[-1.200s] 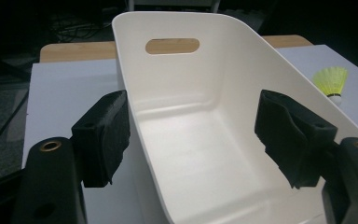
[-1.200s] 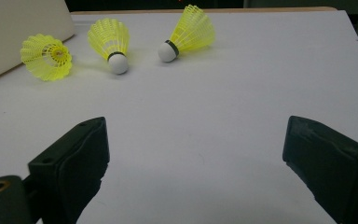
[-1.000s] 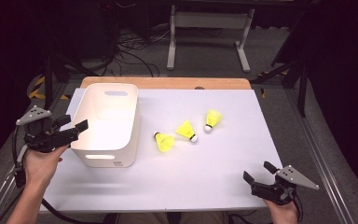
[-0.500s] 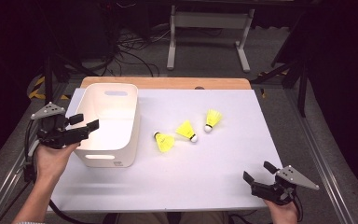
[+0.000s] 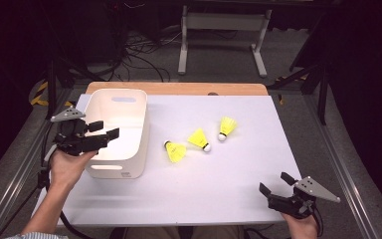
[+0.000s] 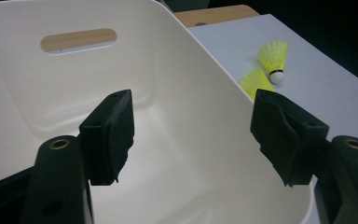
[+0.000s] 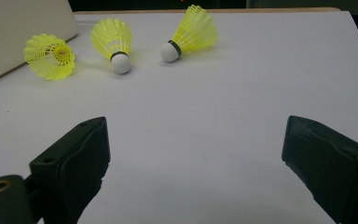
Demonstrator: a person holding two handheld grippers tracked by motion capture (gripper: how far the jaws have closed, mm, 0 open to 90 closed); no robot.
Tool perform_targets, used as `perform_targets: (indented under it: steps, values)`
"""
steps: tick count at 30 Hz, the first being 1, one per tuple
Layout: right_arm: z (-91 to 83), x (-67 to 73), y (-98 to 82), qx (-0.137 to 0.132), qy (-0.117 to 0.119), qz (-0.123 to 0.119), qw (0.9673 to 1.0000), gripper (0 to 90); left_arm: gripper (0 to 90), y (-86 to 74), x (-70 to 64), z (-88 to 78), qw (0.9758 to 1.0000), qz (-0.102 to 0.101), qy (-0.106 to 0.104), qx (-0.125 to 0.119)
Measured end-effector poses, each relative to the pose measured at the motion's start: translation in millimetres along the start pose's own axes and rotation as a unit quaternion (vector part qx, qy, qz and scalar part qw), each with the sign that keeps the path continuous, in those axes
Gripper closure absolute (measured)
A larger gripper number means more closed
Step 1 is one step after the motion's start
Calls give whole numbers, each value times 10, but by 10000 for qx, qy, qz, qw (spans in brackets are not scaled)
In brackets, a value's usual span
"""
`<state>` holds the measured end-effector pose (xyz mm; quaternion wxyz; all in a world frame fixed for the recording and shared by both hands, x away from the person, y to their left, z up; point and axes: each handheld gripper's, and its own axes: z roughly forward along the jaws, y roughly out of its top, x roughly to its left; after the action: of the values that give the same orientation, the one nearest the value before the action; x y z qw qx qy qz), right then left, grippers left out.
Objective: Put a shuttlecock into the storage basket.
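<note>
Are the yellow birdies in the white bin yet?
Not yet. All three shuttlecocks lie on the table. The bin looks empty. The open left gripper hovers over it; the open right gripper holds nothing.
</note>
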<state>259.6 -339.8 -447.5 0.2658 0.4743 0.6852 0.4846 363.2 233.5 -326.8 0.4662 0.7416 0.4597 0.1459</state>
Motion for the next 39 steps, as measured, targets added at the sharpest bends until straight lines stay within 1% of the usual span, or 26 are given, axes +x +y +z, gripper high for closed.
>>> perform_targets:
  steps: [7,10,15,18,21,22,24,25,28,30,33,34,35,36,37,39]
  values:
    - [3,2,-1,10,7,-35,10000,83,324,69,-91,108,9997,112,-153,184]
    - [2,1,-1,13,9,-30,10000,83,328,88,-119,138,9995,130,-197,230]
    - [4,0,-2,17,15,-25,10000,83,340,137,-171,214,9984,219,-360,381]
    - [4,1,-3,19,21,-12,10000,83,345,163,-200,256,9976,208,-467,469]
    - [2,1,-3,17,23,-30,10000,83,347,187,-244,300,9970,279,-470,552]
    - [2,1,-3,19,25,-25,10000,83,348,193,-255,311,9967,293,-502,567]
    - [6,-2,-4,25,55,13,10000,83,351,217,-293,342,9963,360,-498,598]
    - [8,0,-4,33,87,49,9999,83,353,227,-308,352,9960,378,-522,621]
    - [14,-1,-5,76,80,24,9999,83,368,257,-351,383,9950,425,-591,683]
    - [16,2,-5,76,101,40,9999,83,375,278,-379,405,9944,510,-605,702]
    - [19,3,-5,74,140,92,9998,82,387,308,-418,430,9934,568,-677,734]
    - [19,3,-4,82,148,102,9998,82,390,315,-433,440,9930,557,-714,759]
    - [19,5,-4,88,148,108,9998,83,392,326,-440,454,9924,622,-726,776]
    - [17,6,-1,85,143,96,9998,87,395,334,-460,469,9919,602,-755,828]
    - [17,6,-1,85,143,96,9998,87,397,334,-460,469,9919,602,-755,828]
    - [19,13,1,103,160,92,9998,88,398,356,-486,512,9907,669,-780,893]
